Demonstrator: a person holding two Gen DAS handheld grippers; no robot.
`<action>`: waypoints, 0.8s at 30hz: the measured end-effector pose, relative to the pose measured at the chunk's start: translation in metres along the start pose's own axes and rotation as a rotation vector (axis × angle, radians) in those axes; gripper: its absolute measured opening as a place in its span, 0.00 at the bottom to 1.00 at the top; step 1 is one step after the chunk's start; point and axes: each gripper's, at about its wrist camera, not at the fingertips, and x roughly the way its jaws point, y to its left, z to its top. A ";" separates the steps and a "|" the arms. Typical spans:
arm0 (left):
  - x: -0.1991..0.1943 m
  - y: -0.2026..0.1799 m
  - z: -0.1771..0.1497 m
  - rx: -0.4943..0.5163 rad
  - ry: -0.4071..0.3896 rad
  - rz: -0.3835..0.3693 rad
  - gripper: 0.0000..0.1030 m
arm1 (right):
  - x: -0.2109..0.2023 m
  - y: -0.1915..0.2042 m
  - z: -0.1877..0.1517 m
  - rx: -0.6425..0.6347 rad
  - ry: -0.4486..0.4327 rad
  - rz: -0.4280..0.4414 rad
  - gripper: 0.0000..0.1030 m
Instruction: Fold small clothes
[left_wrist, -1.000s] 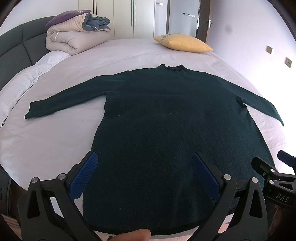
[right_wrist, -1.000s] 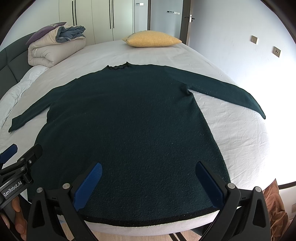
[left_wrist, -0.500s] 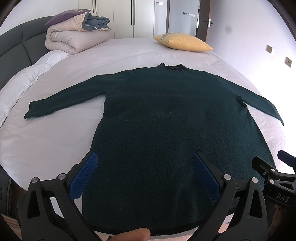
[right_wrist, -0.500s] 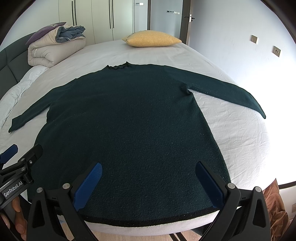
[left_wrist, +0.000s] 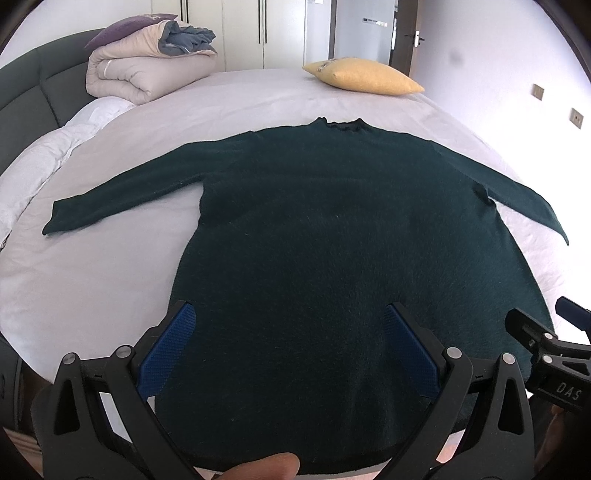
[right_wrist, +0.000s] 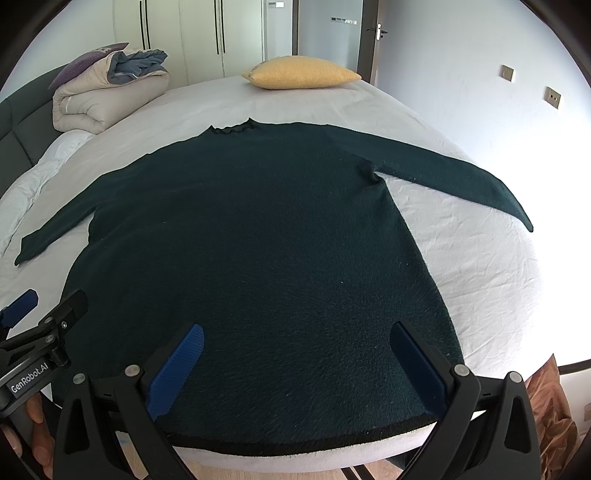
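A dark green long-sleeved sweater (left_wrist: 332, 229) lies flat on the white bed, sleeves spread to both sides, collar at the far end, hem at the near edge. It also fills the right wrist view (right_wrist: 258, 240). My left gripper (left_wrist: 288, 328) is open and empty, hovering over the hem's left part. My right gripper (right_wrist: 295, 347) is open and empty, over the hem's right part. Each gripper shows at the edge of the other's view.
The bed (left_wrist: 92, 280) has a white sheet. A folded duvet pile (left_wrist: 144, 70) sits at the far left by the dark headboard (left_wrist: 29, 96). A yellow pillow (left_wrist: 365, 75) lies at the far end. Wardrobes, a door and a wall stand beyond.
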 end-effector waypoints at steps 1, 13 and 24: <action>0.002 -0.001 0.001 0.004 0.002 -0.001 1.00 | 0.001 -0.002 0.001 0.005 0.000 0.003 1.00; 0.043 -0.022 0.041 0.082 0.006 -0.017 1.00 | 0.021 -0.150 0.039 0.323 -0.046 -0.025 1.00; 0.089 -0.038 0.105 0.011 0.028 -0.330 1.00 | 0.089 -0.389 0.074 0.944 -0.032 0.166 1.00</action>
